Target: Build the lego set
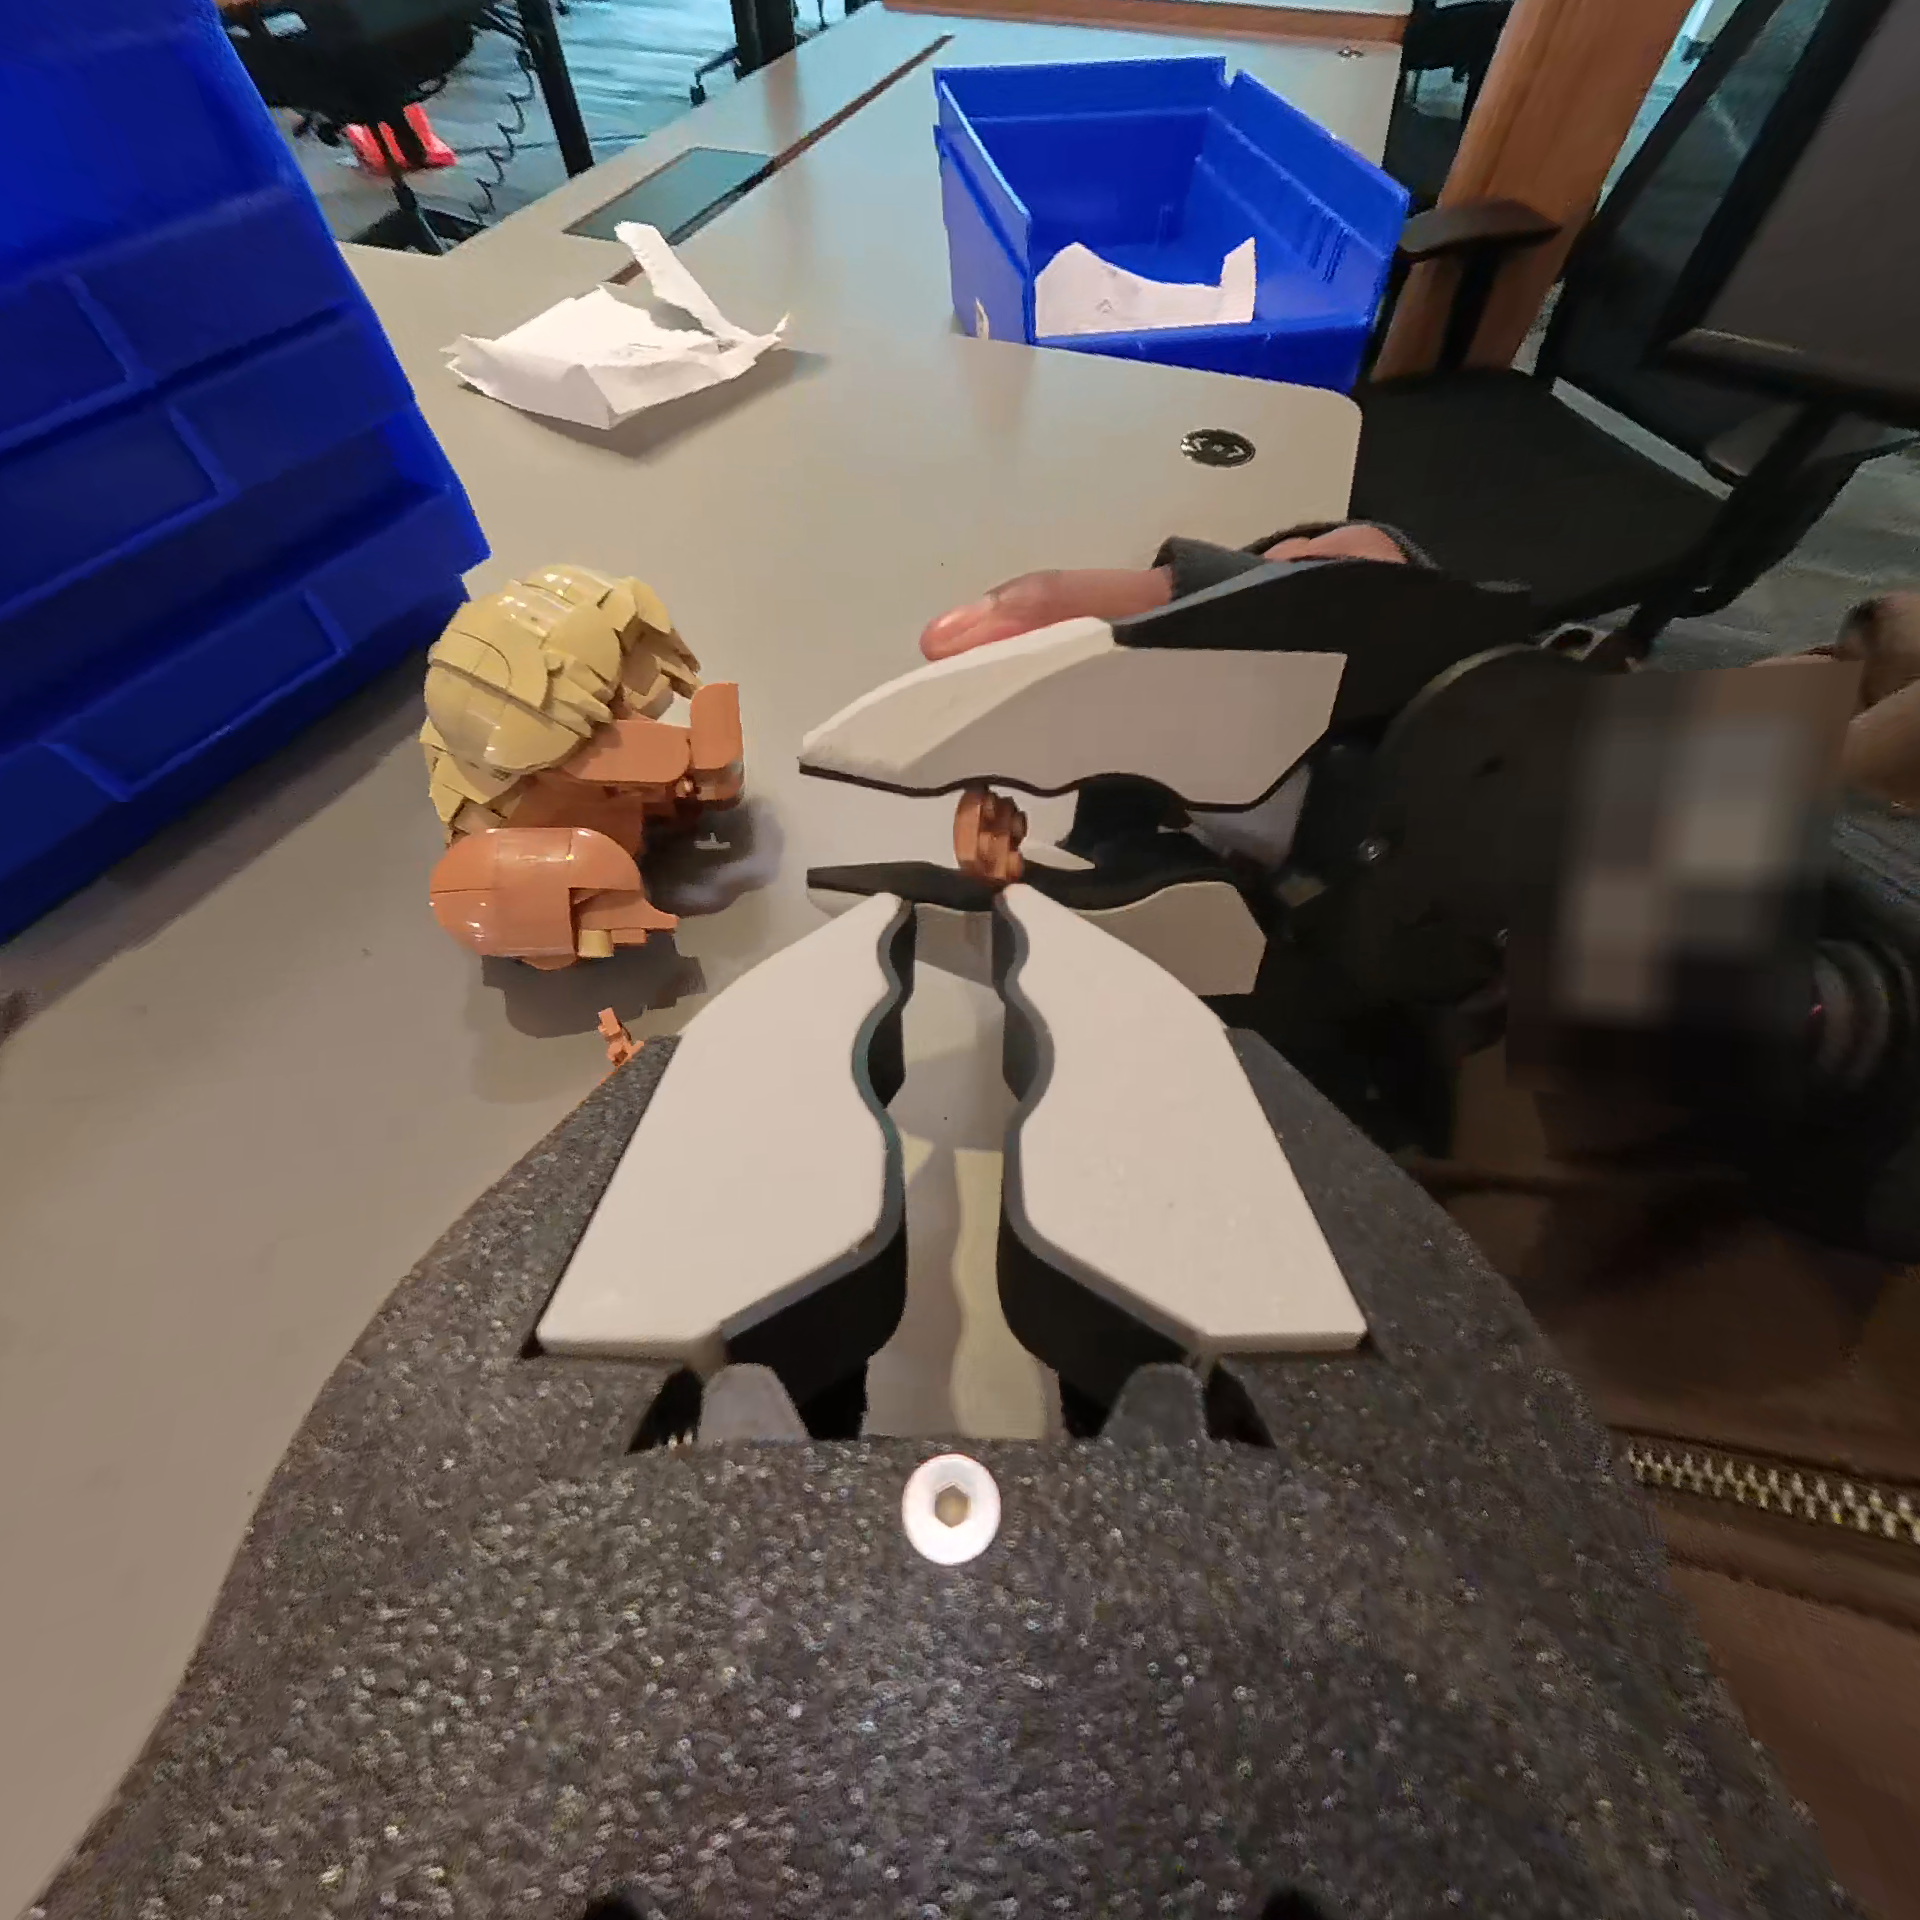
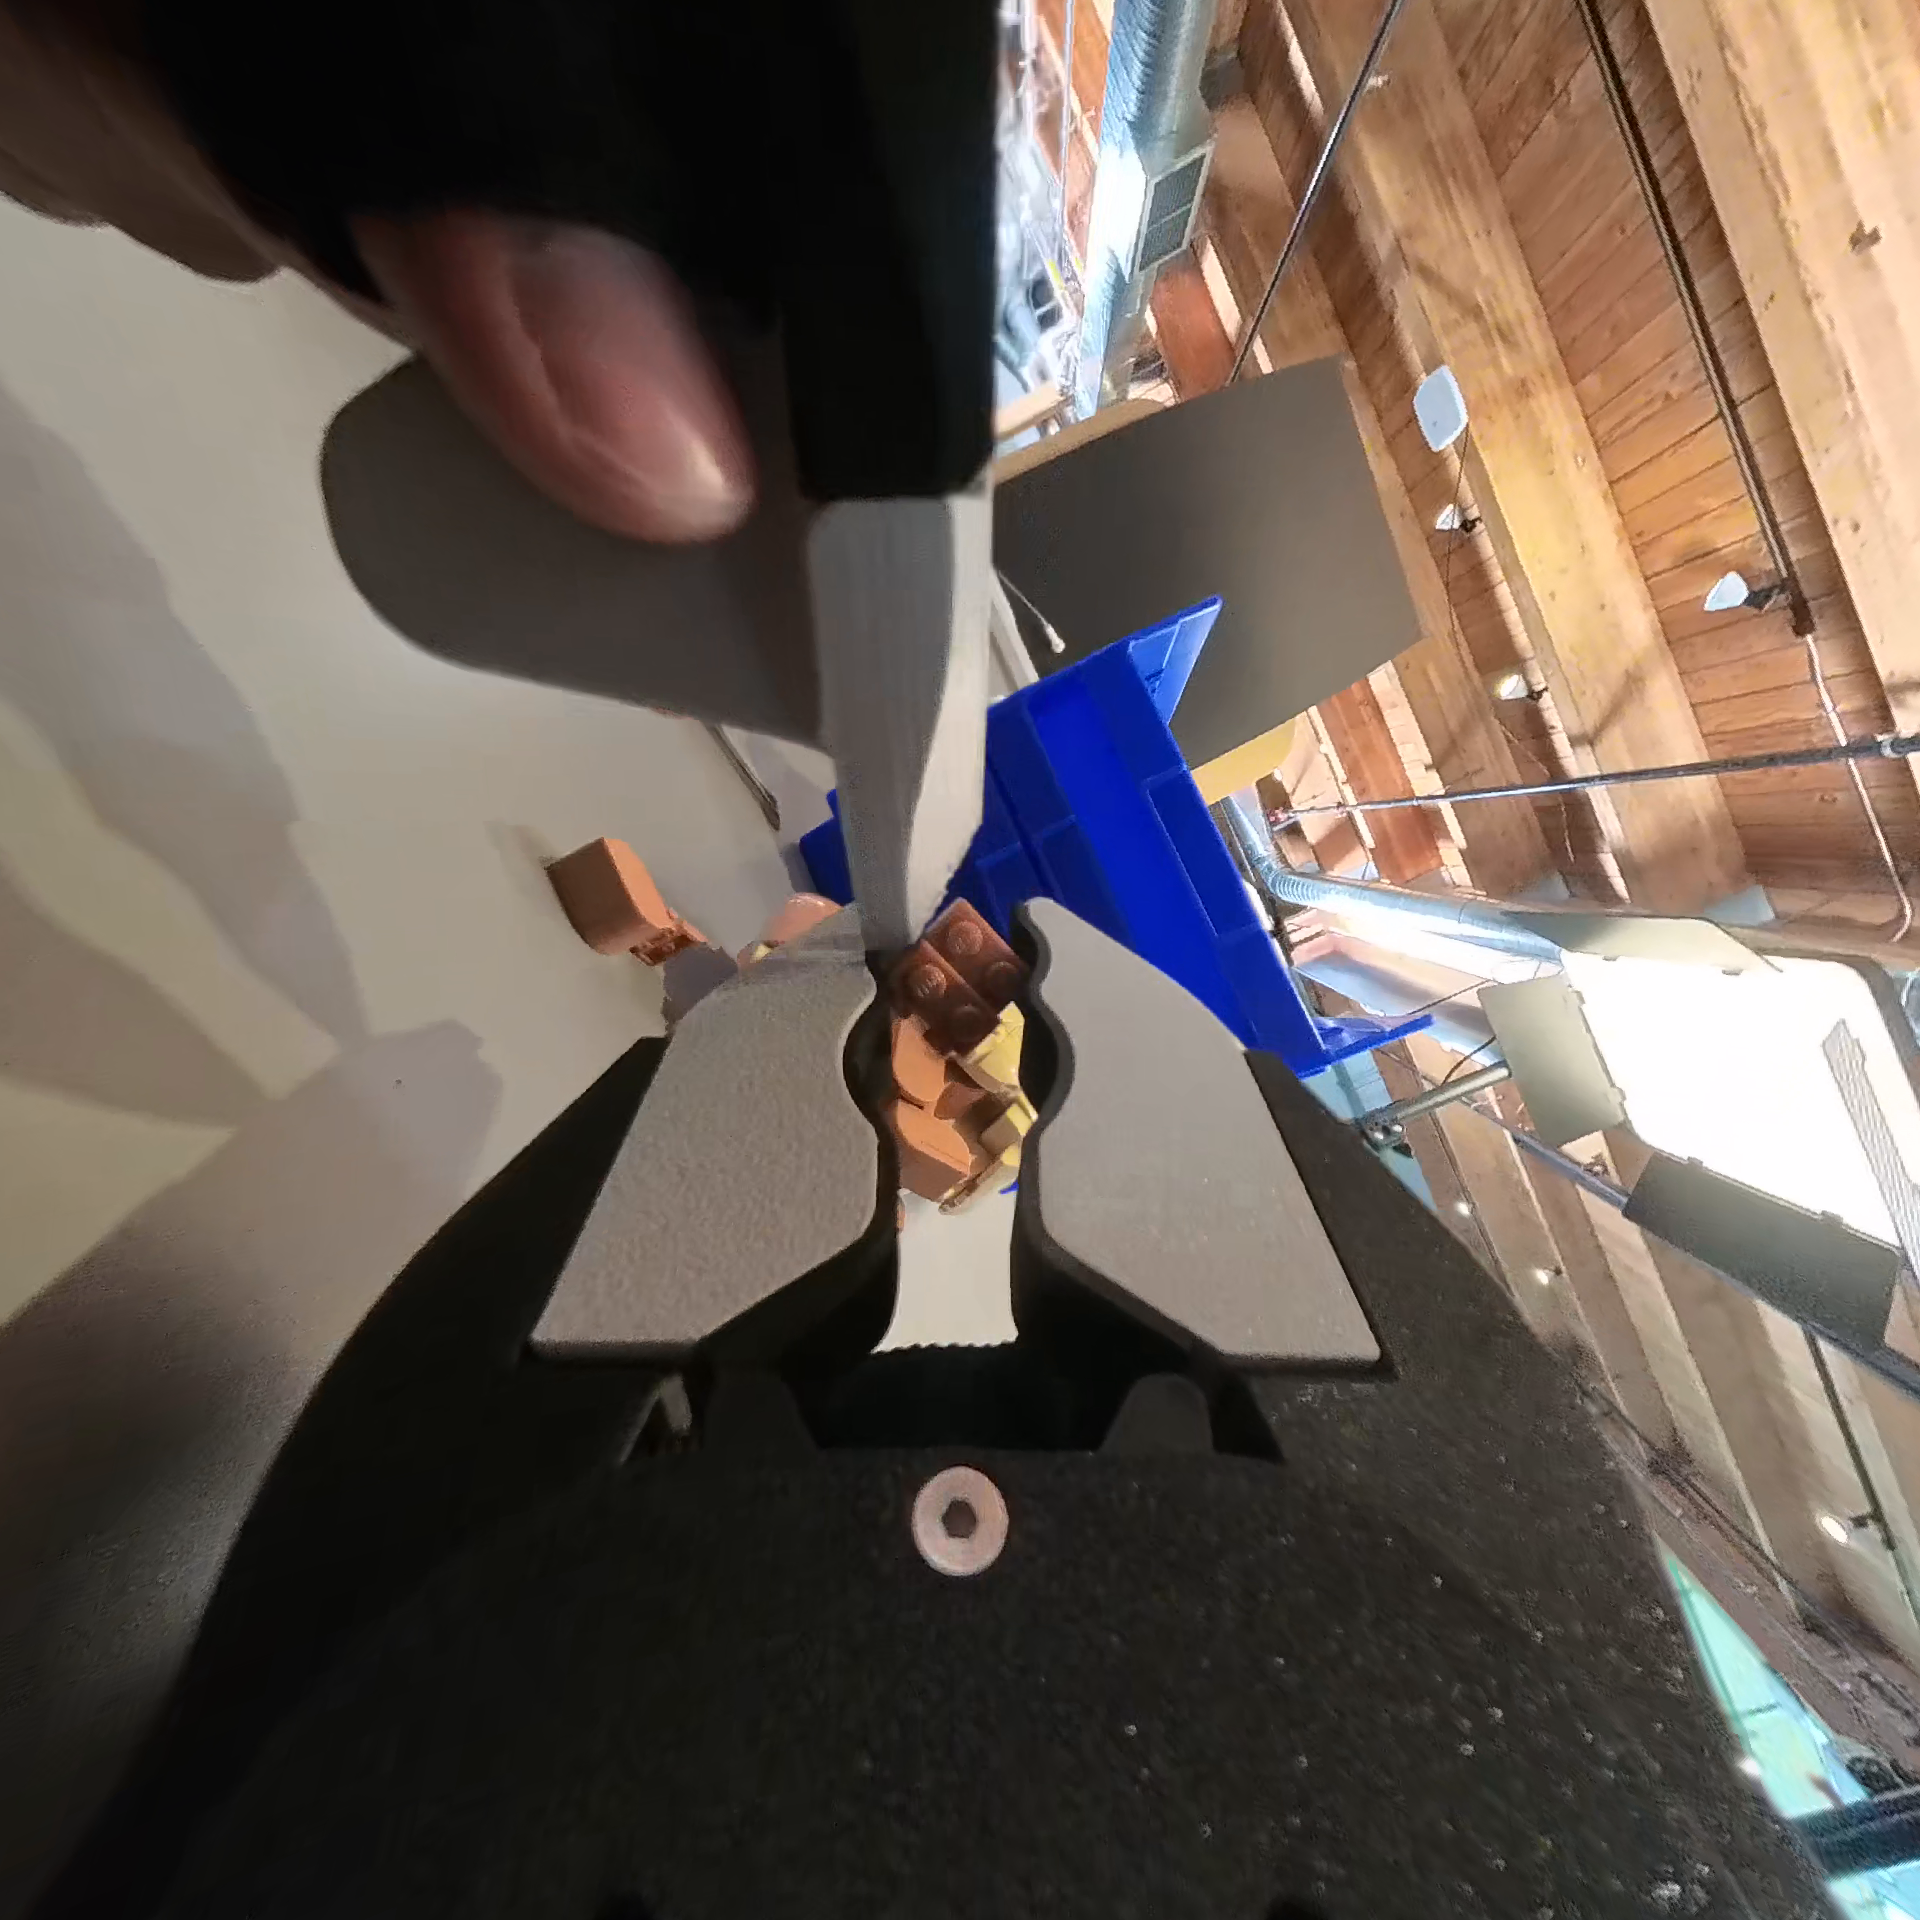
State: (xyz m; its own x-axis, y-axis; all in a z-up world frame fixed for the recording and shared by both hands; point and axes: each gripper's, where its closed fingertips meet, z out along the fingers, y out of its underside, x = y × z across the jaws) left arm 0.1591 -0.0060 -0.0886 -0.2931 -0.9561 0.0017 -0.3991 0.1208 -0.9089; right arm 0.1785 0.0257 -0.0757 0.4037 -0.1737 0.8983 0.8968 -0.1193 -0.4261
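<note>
The grey desk carries blue bins, torn paper and the half-built lego figure, lying left of both claws. My right gripper pinches a small brown sub-assembly between its fingers; my left gripper, slightly spread and empty, noses up beneath it. I should keep the pinch steady and line up the studs before pressing on.

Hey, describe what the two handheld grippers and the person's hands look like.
Both grippers, left gripper and right gripper, have flat light-grey fingers with wavy black-edged inner sides, on speckled black bodies with one pale centre screw. The hand wears a dark fingerless glove. No cables are visible.
</note>
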